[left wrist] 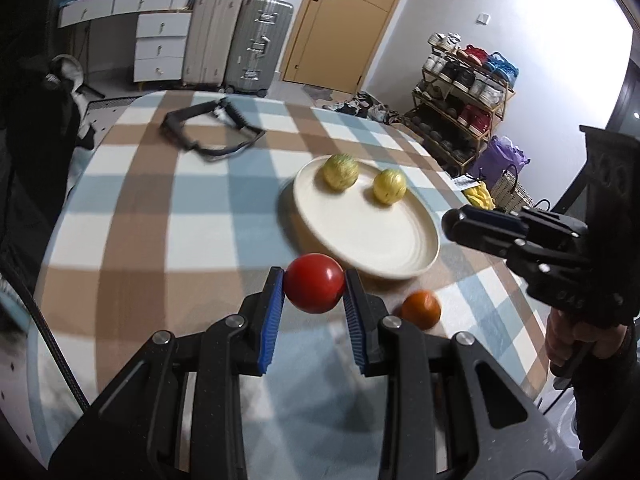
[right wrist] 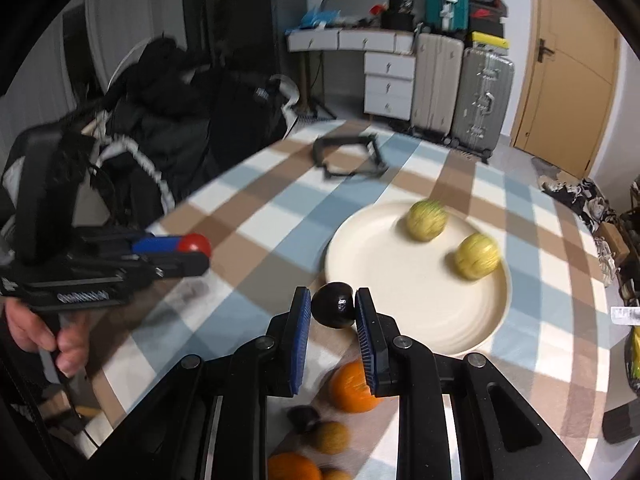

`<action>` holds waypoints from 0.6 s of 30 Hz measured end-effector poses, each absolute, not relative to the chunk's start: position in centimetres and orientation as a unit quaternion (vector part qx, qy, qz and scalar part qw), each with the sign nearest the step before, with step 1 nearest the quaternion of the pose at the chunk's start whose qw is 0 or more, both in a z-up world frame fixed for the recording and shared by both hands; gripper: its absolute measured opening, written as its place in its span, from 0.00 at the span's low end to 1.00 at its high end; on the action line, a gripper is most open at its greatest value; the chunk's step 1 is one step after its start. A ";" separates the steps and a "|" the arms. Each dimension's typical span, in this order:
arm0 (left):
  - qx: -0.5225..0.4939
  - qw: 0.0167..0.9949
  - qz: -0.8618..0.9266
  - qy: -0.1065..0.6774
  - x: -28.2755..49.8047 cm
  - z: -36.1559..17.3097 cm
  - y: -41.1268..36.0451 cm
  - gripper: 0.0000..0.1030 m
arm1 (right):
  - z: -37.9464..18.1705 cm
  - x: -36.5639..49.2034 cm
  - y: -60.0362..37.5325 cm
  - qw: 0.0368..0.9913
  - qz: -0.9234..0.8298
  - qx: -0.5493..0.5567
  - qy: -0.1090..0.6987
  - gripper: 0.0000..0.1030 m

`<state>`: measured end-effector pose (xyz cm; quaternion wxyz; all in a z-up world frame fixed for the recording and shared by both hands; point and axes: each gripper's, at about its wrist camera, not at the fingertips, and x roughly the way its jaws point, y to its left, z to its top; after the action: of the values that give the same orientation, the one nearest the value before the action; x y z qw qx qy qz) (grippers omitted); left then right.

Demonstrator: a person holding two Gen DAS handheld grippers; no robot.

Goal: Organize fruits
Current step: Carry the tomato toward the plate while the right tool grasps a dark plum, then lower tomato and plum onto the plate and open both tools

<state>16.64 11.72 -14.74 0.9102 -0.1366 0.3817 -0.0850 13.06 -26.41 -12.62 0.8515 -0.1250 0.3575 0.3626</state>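
Two fruits are mid-carry toward the plate (left wrist: 400, 256); left gripper (left wrist: 314, 292) is clamped on a red tomato (left wrist: 315, 288), glossy, round, held above the checked cloth (left wrist: 168, 240) just short of the plate's near rim; right gripper (right wrist: 333, 307) is closed on a dark plum (right wrist: 334, 305), shiny, near-black, beside the plate edge; two yellow-green fruits (right wrist: 426, 220) already sit on the plate; orange (right wrist: 354, 386) and smaller fruit wait on the cloth below; next move likely needs each gripper over bare plate, then lowering and releasing gently so nothing rolls.
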 end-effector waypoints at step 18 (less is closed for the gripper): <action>-0.096 0.895 -0.085 0.428 33.6 -17.6 7.6 0.26 | -12.3 27.3 -29.5 0.866 0.336 -0.037 0.368 0.22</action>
<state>33.61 7.57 -17.56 0.8946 -0.0962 0.4280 -0.0846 27.30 -29.48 -12.26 0.8659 -0.0371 0.3683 0.3364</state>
